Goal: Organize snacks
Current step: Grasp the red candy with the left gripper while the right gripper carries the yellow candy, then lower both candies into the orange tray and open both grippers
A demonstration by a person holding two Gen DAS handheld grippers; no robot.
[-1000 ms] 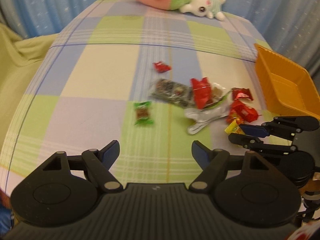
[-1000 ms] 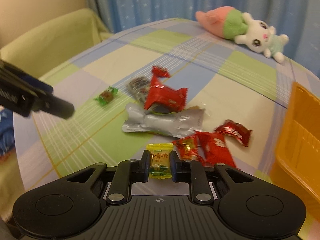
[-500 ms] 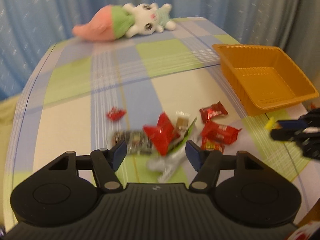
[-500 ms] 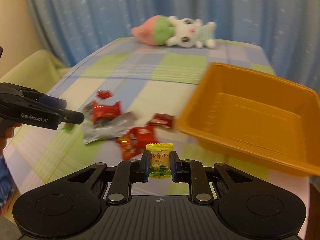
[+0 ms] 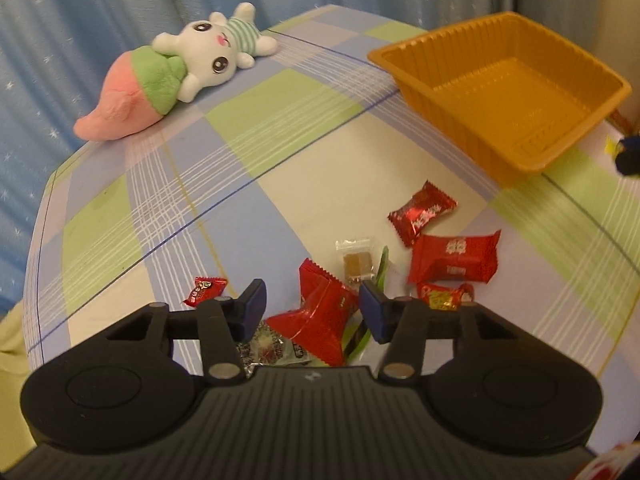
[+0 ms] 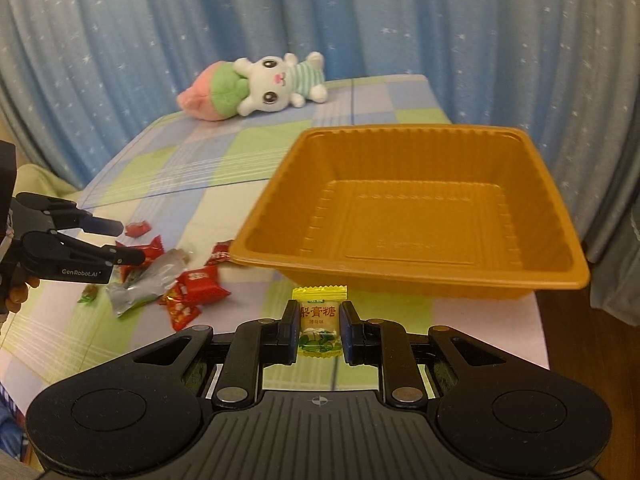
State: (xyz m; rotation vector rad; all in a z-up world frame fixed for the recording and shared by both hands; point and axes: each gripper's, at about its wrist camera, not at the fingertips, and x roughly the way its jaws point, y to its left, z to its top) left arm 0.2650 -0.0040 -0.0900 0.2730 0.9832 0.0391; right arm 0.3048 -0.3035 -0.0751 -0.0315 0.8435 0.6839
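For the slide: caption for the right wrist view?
Right gripper holds a yellow candy before the empty orange tray.

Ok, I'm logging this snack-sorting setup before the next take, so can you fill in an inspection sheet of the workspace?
Surface: table under a checked pastel cloth.
Job's things: empty orange plastic tray; red, silver and clear wrapped snacks piled loose on the cloth beside it.
Clutter: white plush rabbit with a pink and green carrot at the far edge.
Grippers: right gripper shut on a yellow wrapped candy short of the tray; left gripper, jaws just closing, open around a large red packet.
Cables: nothing seen.
Surroundings: blue star-print curtain.
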